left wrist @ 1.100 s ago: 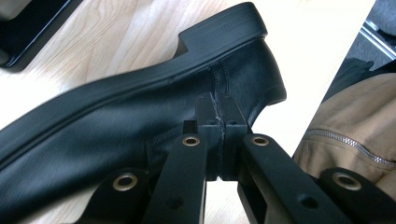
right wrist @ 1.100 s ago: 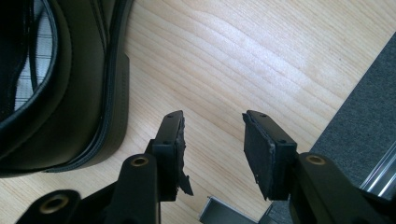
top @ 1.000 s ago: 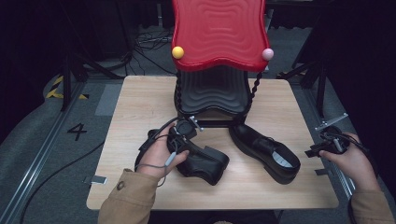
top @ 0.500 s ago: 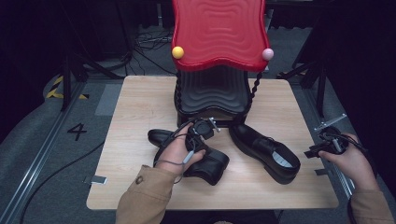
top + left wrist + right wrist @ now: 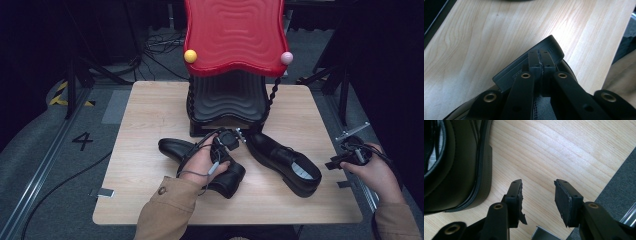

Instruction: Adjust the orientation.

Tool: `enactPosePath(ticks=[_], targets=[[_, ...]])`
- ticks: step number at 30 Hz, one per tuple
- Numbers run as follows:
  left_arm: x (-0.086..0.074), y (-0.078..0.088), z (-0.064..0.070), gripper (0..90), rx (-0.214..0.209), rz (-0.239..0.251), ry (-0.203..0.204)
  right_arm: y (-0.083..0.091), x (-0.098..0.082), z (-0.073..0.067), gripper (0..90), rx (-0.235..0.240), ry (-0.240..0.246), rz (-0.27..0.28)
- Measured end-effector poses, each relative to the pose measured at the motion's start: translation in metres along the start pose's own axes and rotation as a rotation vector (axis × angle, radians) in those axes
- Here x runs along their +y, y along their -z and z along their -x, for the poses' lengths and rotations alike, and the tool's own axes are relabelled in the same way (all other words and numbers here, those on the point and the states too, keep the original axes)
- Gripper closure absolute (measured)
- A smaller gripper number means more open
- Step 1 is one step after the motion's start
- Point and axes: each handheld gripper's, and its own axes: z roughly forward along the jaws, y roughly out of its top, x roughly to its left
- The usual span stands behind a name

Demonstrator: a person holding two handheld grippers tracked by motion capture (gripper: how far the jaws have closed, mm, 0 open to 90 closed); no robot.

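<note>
The left hand-held gripper (image 5: 239, 136) sits over the near shoe (image 5: 212, 167), which lies at the front middle of the bench (image 5: 150, 125), and in the left gripper view its jaws are pressed together with the tips against the shoe's heel edge (image 5: 529, 67). Whether a sliver of the rim is caught between them cannot be told. If the bite is that thin, the shoe looks likely to slip free or swing on a lift and knock the second shoe (image 5: 287, 162) lying just beside it to the right.

The right hand-held gripper (image 5: 537, 192) hangs at the bench's right edge with its jaws spread and nothing between them. One pad (image 5: 520, 202) looks torn and ragged, which could weaken a grip on smooth leather.

Behind the shoes stands a red-topped rack (image 5: 235, 35). Readable writing is scarce: a painted "4" (image 5: 82, 141) on the floor at the left. No brand shows on either shoe.
</note>
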Motion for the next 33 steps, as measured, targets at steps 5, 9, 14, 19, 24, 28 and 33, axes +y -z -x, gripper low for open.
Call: enactPosePath(ticks=[5,9,14,19,24,28,33], targets=[[0.008,-0.001,0.002,90.0,0.039,-0.029,-0.006,-0.001,0.001,-0.001,58.2,0.000,0.000,-0.005],[0.016,-0.002,0.001,90.0,0.054,-0.049,-0.001,0.001,0.001,-0.002,58.2,0.000,0.007,0.004],[0.027,-0.004,-0.005,90.0,0.079,-0.054,0.013,0.001,0.000,-0.001,58.1,0.001,-0.001,0.011],[0.040,-0.010,-0.013,90.0,0.100,-0.064,0.041,0.003,-0.002,0.002,58.2,0.005,-0.002,0.021],[0.051,-0.015,-0.018,90.0,0.121,-0.087,0.056,0.010,-0.006,0.004,58.9,-0.004,-0.013,0.065],[0.055,-0.013,-0.026,89.6,0.120,-0.042,0.102,0.014,-0.008,0.006,59.3,-0.012,-0.021,0.089],[0.056,0.018,-0.024,74.4,0.129,0.127,0.151,0.021,-0.009,0.006,61.7,-0.028,-0.016,0.159]])
